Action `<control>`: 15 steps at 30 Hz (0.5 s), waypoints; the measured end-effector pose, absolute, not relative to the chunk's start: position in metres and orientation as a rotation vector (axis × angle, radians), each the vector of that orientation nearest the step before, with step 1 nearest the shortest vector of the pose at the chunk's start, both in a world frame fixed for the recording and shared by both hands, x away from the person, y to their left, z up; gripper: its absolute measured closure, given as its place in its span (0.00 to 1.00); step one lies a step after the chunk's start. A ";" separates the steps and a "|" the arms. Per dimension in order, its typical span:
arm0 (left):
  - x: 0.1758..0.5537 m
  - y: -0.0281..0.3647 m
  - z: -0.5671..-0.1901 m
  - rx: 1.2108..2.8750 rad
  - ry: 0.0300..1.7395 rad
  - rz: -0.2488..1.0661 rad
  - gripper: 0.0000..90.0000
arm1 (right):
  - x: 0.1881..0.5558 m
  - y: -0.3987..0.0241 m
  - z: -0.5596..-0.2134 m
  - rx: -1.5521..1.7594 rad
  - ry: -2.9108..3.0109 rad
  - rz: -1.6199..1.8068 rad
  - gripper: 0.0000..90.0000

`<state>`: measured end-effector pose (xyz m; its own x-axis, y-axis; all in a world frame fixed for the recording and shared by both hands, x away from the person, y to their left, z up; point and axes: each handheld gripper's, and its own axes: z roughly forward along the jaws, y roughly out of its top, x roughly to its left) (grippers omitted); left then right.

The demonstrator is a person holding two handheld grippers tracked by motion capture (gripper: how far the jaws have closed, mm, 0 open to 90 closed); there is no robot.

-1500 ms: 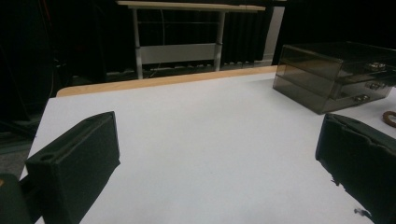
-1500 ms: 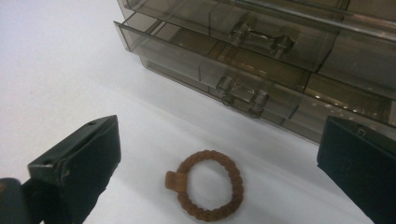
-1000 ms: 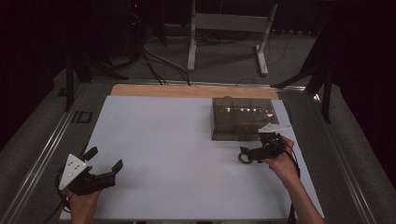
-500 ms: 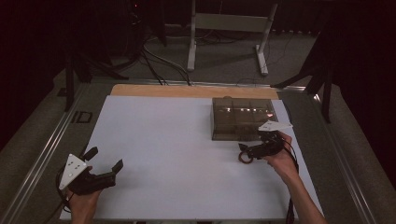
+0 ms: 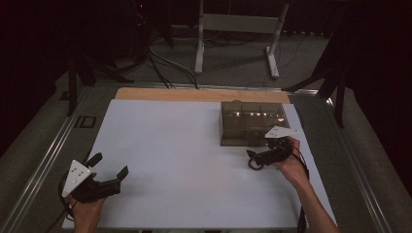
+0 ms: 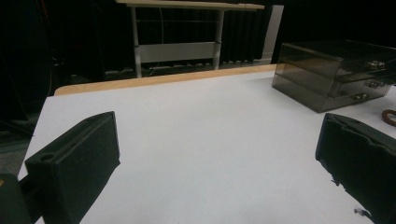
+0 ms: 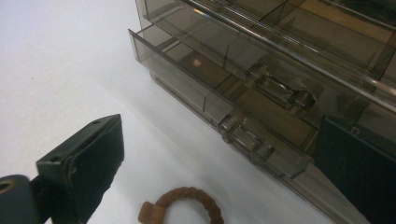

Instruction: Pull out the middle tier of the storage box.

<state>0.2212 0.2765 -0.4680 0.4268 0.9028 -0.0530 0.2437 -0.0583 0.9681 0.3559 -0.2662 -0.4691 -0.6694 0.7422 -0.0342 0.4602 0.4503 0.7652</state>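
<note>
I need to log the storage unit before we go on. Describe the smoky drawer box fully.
The drawer box is smoky, see-through plastic with stacked drawers that have clear bar handles. Dividers show inside. In the right gripper view the lowest drawer stands slightly out from the one above. The box sits flat on the white table cover, toward its far right. The open right gripper is close in front of the box, not touching it, and a brown braided ring lies on the cover before the drawers.

Glossy smoked-plastic drawer box [image 7: 261, 88], braided brown leather-like ring [image 7: 184, 205], matt white table [image 5: 170, 145].
</note>
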 end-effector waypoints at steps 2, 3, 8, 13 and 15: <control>0.221 0.277 -0.468 1.568 1.040 0.743 0.01 | 0.356 -0.265 -0.470 1.011 2.337 1.069 0.03; 0.221 0.277 -0.468 1.569 1.040 0.743 0.01 | 0.357 -0.265 -0.470 1.009 2.337 1.069 0.03; 0.221 0.277 -0.468 1.569 1.039 0.743 0.01 | 0.359 -0.264 -0.474 0.984 2.339 1.049 0.03; 0.221 0.277 -0.468 1.567 1.041 0.745 0.01 | 0.359 -0.263 -0.476 0.976 2.338 1.045 0.03; 0.221 0.277 -0.468 1.567 1.040 0.745 0.01 | 0.360 -0.262 -0.477 0.966 2.339 1.038 0.03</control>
<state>0.2207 0.2774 -0.4676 0.4254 0.9035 -0.0523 0.2408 -0.0572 0.9689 0.3599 -0.2623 -0.4768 -0.6793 0.7294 -0.0808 0.4295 0.4845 0.7621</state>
